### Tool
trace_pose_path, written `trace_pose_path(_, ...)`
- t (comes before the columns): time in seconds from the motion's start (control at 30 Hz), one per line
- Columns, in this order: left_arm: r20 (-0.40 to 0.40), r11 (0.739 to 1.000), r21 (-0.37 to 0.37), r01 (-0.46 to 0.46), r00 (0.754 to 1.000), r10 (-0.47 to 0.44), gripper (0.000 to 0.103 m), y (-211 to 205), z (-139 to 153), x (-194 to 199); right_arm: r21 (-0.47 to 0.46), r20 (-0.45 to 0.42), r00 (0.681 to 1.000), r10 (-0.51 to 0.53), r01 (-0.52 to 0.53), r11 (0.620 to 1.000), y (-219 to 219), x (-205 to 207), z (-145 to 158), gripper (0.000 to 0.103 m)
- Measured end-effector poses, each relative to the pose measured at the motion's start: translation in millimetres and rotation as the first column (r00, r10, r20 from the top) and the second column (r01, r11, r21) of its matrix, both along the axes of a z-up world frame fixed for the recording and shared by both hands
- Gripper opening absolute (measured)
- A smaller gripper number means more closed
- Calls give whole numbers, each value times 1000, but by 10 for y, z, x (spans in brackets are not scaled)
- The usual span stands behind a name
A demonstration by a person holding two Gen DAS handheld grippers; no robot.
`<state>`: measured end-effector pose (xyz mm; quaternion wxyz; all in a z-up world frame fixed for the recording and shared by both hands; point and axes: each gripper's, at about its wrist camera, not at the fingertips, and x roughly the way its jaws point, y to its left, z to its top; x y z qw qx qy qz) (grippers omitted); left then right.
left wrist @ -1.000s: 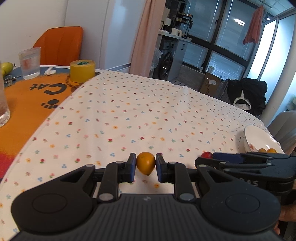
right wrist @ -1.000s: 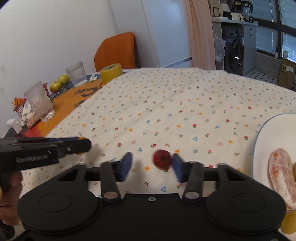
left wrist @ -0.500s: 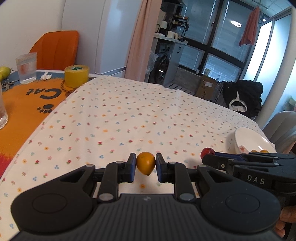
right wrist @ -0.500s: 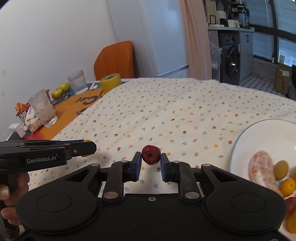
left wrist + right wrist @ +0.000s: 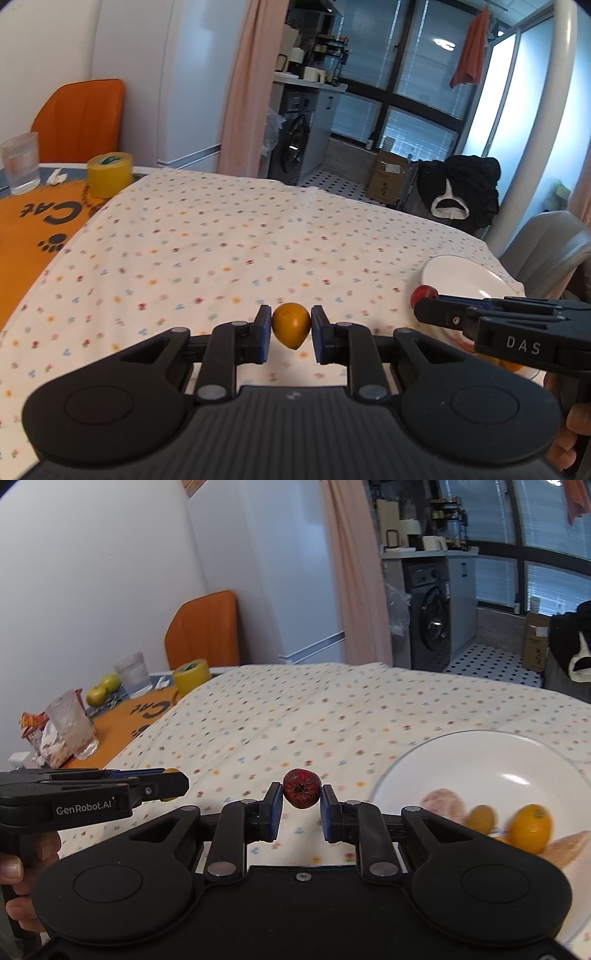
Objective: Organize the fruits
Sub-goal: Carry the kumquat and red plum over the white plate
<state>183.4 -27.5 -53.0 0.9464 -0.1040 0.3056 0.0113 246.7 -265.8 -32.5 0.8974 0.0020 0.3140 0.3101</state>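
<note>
The left tool [image 5: 291, 334] sits at lower centre of its frame, a small fruit [image 5: 290, 325] between its pads, above the tabletop [image 5: 229, 240]. The right tool [image 5: 301, 810] sits at lower centre of its own frame with a berry [image 5: 301, 793] between its pads. A plate [image 5: 480, 760] lies at lower right, more fruit [image 5: 530, 832] in it. At left a tape roll [image 5: 191, 677], two glasses [image 5: 72, 725] and two apples [image 5: 103, 688] stand on the tabletop, a chair [image 5: 203, 627] behind them.
</note>
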Motion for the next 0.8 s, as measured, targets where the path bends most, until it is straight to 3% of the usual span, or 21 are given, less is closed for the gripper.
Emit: trace_pose_path(0.8, 29, 988, 12, 152, 988, -152, 21, -881, 105, 429, 44, 17, 977, -214, 213, 976, -1098, 237, 11, 20)
